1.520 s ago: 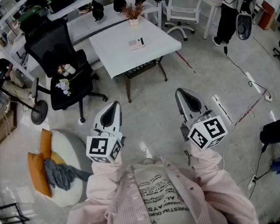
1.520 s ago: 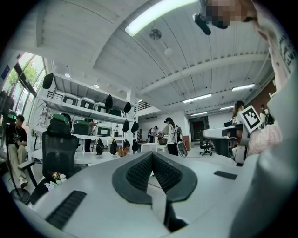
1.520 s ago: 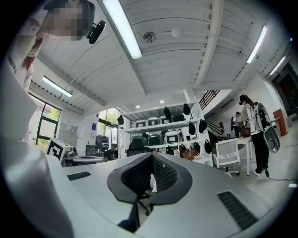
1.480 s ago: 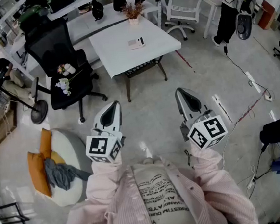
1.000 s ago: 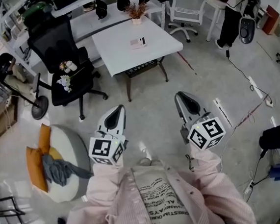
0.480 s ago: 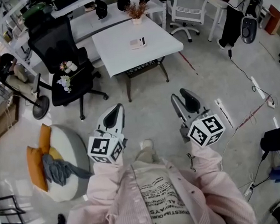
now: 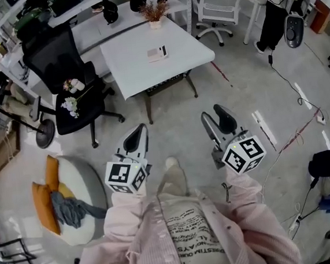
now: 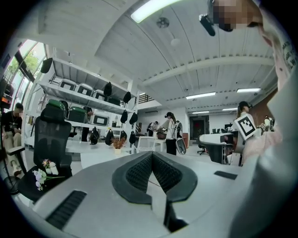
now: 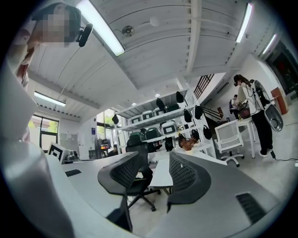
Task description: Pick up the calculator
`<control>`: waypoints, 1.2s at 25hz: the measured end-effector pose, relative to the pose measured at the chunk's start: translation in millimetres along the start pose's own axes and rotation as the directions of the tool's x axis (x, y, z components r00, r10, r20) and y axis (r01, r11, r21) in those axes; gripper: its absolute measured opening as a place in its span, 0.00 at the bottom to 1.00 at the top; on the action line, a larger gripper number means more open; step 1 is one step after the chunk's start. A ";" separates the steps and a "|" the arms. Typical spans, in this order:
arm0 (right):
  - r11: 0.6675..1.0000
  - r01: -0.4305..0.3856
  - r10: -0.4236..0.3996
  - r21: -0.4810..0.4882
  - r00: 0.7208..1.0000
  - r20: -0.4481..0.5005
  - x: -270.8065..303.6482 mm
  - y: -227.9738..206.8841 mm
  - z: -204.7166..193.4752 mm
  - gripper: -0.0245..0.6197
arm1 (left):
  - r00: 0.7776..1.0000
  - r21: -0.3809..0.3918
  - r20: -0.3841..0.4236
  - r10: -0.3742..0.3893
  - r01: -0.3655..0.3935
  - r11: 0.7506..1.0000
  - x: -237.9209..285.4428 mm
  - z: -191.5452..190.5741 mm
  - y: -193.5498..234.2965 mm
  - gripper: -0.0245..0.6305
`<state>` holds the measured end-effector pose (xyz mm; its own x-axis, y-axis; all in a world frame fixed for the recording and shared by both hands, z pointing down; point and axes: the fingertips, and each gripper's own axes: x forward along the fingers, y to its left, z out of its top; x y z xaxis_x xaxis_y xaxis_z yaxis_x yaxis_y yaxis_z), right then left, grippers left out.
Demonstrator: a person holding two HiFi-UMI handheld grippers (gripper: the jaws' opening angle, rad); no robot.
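The calculator (image 7: pixel 157 54), a small pale slab with a dark strip, lies on the white table (image 7: pixel 181 50) far ahead in the head view. Both grippers are held level over the floor, well short of the table. My left gripper (image 7: pixel 139 128) is shut, its dark ribbed pads meeting with nothing between them (image 8: pixel 152 156). The jaws of my right gripper (image 7: pixel 215 116) are opening and hold nothing; the table's edge (image 9: pixel 161 173) shows through the gap (image 9: pixel 155 159). I cannot make out the calculator in either gripper view.
A black office chair (image 7: pixel 56 66) with flowers on its seat stands left of the table. A white mesh chair (image 7: pixel 218 4) is at the back right. A dried plant pot (image 7: pixel 153 13) sits on the table's far edge. A cushioned floor seat (image 7: pixel 61 196) lies left; cables (image 7: pixel 295 130) trail right.
The right gripper's jaws have gone from shut to spread apart. Both grippers and the person have moved forward toward the table. The left gripper stays shut.
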<state>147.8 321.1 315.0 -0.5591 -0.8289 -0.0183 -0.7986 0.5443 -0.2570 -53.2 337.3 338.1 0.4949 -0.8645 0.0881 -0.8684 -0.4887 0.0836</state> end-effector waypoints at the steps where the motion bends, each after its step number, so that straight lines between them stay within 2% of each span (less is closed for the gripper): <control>1: 1.000 0.002 -0.002 0.003 1.000 -0.007 8.0 -5.3 -2.5 0.30 | 1.000 -0.003 -0.003 -0.002 0.002 1.000 8.8 -1.3 5.2 0.04; 13: 1.000 -0.007 0.008 0.028 0.998 -0.056 128.7 -58.9 -4.0 0.32 | 0.999 -0.056 -0.050 -0.018 0.015 0.998 118.6 -6.2 85.4 0.04; 23: 0.999 0.002 0.001 0.041 0.998 -0.066 212.2 -92.1 -9.6 0.32 | 0.999 -0.090 -0.041 -0.008 0.004 0.996 181.0 -8.8 152.8 0.04; 30: 1.000 0.017 -0.014 0.024 0.996 -0.092 244.4 -105.0 -22.4 0.32 | 0.999 -0.069 -0.046 -0.027 0.024 0.997 205.8 -10.7 171.9 0.04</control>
<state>90.0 64.3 359.1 -0.5657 -0.8212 0.0746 -0.8023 0.5273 -0.2800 -100.3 76.6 381.2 0.5188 -0.8447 0.1315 -0.8525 -0.4997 0.1536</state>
